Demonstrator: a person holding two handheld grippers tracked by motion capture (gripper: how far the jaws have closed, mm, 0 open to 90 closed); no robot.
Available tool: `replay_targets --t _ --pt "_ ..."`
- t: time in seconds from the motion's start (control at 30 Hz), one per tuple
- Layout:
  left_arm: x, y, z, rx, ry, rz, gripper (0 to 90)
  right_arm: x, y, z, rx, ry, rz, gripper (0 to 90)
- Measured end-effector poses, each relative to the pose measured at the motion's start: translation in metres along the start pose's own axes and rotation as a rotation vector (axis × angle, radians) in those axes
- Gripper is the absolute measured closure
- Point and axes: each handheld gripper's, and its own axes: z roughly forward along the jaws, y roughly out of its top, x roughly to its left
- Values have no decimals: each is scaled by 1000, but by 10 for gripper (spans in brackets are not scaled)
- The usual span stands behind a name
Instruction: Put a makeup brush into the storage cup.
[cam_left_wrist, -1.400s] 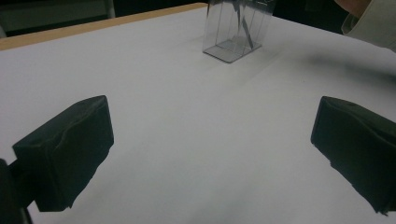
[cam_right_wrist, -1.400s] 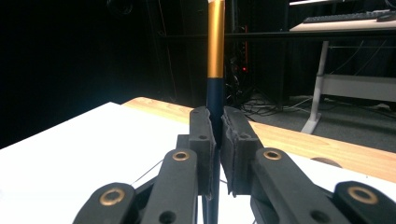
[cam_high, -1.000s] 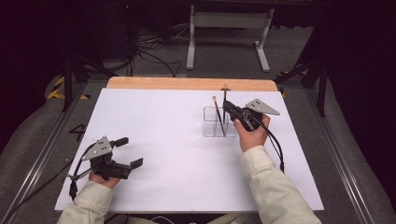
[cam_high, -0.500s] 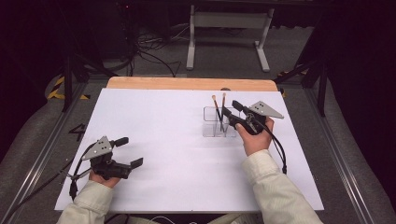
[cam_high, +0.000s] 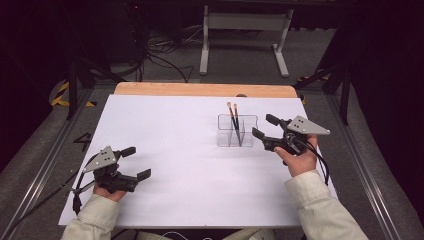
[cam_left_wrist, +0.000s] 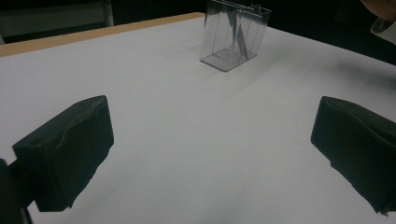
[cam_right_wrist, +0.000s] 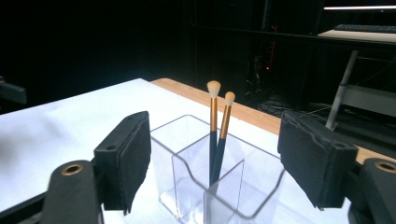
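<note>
A clear plastic holder with compartments stands right of the table's middle. Two make-up brushes with dark handles, gold ferrules and pale tips stand upright in it, leaning together. My right gripper hovers just right of the holder, open and empty. In the right gripper view the brushes and holder sit between its wide-apart jaws, a little ahead. My left gripper rests low at the front left, open and empty. In the left gripper view the holder stands far ahead of the left gripper.
A white sheet covers the table, with a bare wooden strip along the far edge. Beyond it are a dark floor, cables and a metal stand. A sleeve cuff shows at the left gripper view's top right.
My right gripper has drawn back to the right, away from the holder and a little toward the person. The brushes stay in the holder. The left gripper has not moved.
</note>
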Motion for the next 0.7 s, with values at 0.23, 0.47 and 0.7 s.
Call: replay_targets --t 0.23,0.47,0.7 --pt "1 0 -2 -10 -5 -4 0 0 -3 -20 2 45 -36 237" --pt "2 -2 -4 -44 -9 -26 0 -2 -17 -39 -12 65 -21 225" --pt "2 -4 -11 -73 -7 -33 0 -1 -33 -47 -3 63 -22 223"
